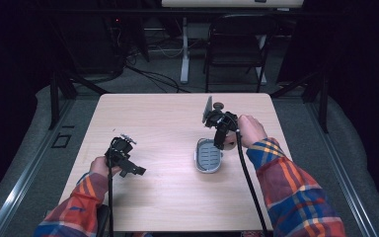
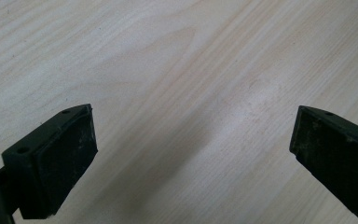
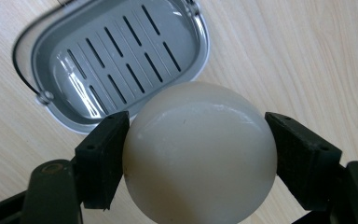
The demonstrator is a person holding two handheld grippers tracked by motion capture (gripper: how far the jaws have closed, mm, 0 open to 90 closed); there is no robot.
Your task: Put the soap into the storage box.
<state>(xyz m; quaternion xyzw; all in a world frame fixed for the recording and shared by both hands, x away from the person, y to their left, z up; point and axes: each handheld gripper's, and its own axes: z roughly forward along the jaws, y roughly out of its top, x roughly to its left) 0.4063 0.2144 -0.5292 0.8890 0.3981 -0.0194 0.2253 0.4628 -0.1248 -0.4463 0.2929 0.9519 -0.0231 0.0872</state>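
A grey slotted soap dish (image 1: 208,156) lies on the wooden table right of centre; in the right gripper view the same soap dish (image 3: 116,56) is empty, with a thin wire handle at its rim. My right gripper (image 3: 198,149) is shut on a smooth white rounded soap (image 3: 200,151), held just beside and above the dish. From above, the right gripper (image 1: 220,139) hangs over the dish's right edge. My left gripper (image 1: 135,170) rests low at the table's left, and its jaws (image 2: 186,154) stand wide apart over bare wood with nothing between them.
The table (image 1: 177,207) is light wood. Behind its far edge stand a black folding chair (image 1: 237,44) and a white desk leg (image 1: 184,54), with cables on the floor. A metal rail (image 1: 24,173) runs along the floor at the left.
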